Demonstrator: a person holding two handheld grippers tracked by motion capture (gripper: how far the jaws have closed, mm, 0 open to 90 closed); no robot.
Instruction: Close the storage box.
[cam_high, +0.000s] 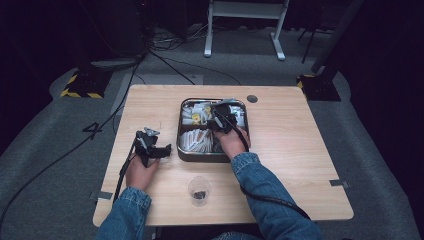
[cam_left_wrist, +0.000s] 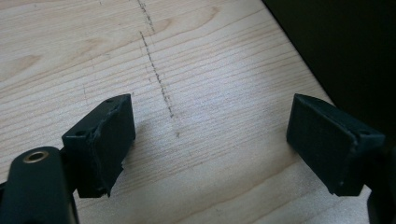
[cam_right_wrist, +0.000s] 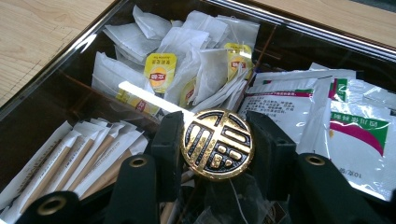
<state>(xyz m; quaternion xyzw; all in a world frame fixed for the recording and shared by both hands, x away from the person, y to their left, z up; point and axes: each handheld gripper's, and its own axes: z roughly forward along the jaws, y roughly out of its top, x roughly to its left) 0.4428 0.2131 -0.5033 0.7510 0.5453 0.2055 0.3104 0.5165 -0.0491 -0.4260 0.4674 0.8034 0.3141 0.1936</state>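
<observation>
High view, wooden table, grey carpet, left gripper jaws apart, right gripper jaws clamping gold knob.

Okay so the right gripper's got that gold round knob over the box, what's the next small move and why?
Probably lift the gold knob straight up. The right gripper is clamped on both its sides above the tea bags and stirrer sticks, so raising it first avoids dragging across them.

In the right gripper view the gold medallion covers whatever lies under it in the tray. The print on the white sachets is too small to read. The small glass's dark contents on the bench cannot be told.
</observation>
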